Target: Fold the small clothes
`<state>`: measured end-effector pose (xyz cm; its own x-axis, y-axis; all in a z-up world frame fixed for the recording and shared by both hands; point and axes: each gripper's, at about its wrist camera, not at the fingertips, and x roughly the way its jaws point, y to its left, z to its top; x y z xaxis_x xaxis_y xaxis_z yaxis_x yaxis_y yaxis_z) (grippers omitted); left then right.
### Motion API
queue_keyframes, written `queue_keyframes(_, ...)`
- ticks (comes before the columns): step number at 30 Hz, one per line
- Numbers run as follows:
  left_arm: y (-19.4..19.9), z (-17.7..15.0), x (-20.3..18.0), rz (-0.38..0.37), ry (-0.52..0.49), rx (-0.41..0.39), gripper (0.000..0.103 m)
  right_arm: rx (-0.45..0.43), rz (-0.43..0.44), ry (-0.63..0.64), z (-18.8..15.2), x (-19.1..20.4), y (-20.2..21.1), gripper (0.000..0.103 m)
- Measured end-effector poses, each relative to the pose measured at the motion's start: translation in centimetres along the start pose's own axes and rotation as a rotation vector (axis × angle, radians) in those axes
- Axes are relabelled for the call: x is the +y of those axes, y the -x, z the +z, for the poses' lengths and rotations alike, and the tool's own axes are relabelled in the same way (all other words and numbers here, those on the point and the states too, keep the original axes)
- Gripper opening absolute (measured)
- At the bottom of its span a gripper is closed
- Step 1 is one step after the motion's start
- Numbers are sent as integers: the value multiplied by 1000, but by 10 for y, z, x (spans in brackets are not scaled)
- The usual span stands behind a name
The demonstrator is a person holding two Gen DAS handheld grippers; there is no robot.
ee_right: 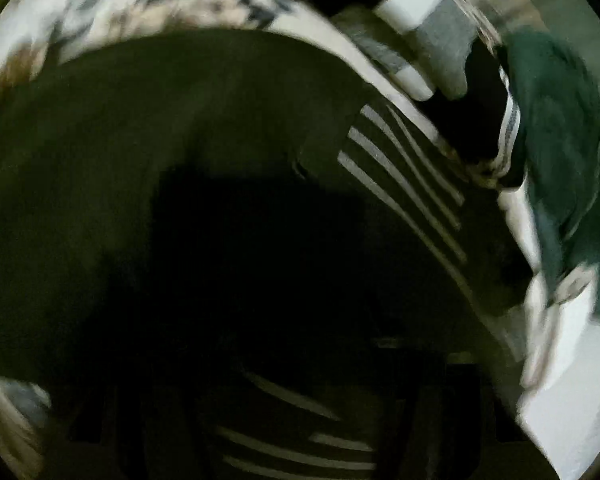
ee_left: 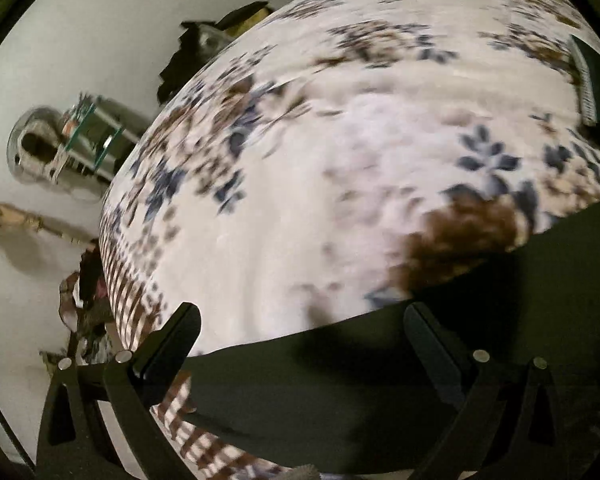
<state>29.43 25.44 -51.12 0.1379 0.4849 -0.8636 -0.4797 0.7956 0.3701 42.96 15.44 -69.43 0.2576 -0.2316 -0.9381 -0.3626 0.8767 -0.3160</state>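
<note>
Through the left wrist view, I see my left gripper (ee_left: 300, 340) fingers spread wide over a dark green garment (ee_left: 380, 392) on the floral bedspread (ee_left: 300, 160). Right view: white-striped dark garment (ee_right: 220, 160) fills the frame; right fingers hidden, evidently closed.

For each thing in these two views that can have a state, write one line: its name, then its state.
Dark garment with white stripes: spread flat on the bedspread.
Floral white bedspread: laid out, bearing the garment.
Left gripper: open over the garment's edge.
Right gripper: shut; too dark to see.
</note>
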Motion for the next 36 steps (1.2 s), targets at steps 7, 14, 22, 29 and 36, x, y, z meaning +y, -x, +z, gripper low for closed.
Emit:
queue_keyframes(7, -16, -28, 40, -11, 102, 96, 103, -135, 51, -113, 6, 6, 53, 7)
queue_keyframes(14, -20, -53, 65, -20, 163, 141, 103, 9, 144, -93, 13, 30, 38, 27)
queue_keyframes(22, -28, -107, 116, -218, 443, 295, 103, 25, 350, -387, -82, -80, 66, 72)
queue_keyframes(29, -61, -150, 156, -485, 815, 340, 96, 164, 294, -508, -148, -148, 42, 74)
queue_keyframes(36, -113, -150, 143, -491, 910, 399, 63, 232, 282, -579, -188, -165, 31, 74)
